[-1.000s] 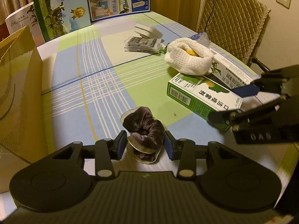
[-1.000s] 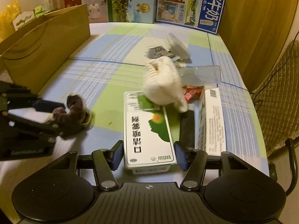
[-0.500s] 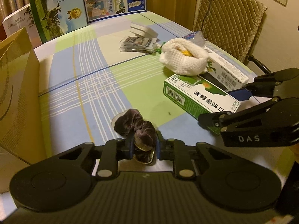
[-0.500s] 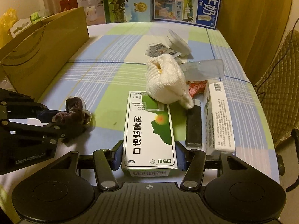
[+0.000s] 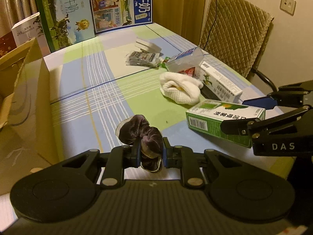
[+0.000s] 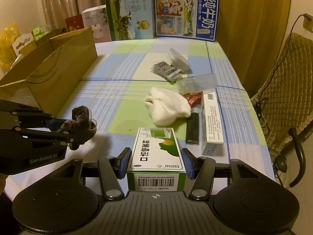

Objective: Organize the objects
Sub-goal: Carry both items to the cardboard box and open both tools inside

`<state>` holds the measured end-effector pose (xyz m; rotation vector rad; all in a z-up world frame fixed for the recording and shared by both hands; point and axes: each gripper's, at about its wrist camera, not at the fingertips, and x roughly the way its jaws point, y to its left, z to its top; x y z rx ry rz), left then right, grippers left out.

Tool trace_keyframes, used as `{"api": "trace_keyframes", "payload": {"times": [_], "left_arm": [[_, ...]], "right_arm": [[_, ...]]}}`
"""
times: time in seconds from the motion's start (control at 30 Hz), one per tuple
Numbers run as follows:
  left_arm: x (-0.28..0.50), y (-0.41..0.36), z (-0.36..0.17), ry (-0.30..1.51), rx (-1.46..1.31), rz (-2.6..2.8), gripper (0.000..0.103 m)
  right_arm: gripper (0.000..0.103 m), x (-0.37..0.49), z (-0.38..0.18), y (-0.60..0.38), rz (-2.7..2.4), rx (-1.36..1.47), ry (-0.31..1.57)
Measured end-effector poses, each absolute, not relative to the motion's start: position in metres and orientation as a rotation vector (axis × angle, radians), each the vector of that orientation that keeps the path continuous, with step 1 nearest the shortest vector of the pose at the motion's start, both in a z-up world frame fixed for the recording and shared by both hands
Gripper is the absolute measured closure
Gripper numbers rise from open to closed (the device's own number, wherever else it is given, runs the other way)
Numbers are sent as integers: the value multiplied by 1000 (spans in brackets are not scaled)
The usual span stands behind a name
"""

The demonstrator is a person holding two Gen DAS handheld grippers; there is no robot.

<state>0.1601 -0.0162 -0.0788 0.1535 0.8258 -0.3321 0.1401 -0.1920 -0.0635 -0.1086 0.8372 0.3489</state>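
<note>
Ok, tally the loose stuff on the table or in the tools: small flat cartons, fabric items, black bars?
Small flat cartons: 2, green carton and white carton
Fabric items: 2, scrunchie and white cloth bundle
Black bars: 1, black bar
Total: 5

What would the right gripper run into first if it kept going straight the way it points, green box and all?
Probably the white cloth bundle, which lies just beyond the far end of the green box held in the right gripper. Depth is uncertain; it might meet the tablecloth first.
</note>
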Motion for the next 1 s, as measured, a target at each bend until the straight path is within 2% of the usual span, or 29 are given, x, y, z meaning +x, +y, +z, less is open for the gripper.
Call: {"api": "trace_keyframes", "payload": {"times": [0.4, 0.6, 0.8, 1.0], "left_arm": [[132, 9, -36, 768, 108, -291, 87], [128, 29, 10, 693, 103, -260, 87], [128, 71, 54, 634, 135, -180, 87], [141, 135, 67, 650, 157, -74, 87]], "right_arm": [[51, 115, -36, -179, 360, -79, 784], [51, 114, 14, -159, 406, -77, 686], [51, 129, 64, -113, 510, -48, 595], [51, 156, 75, -53, 622, 16, 598]]}}
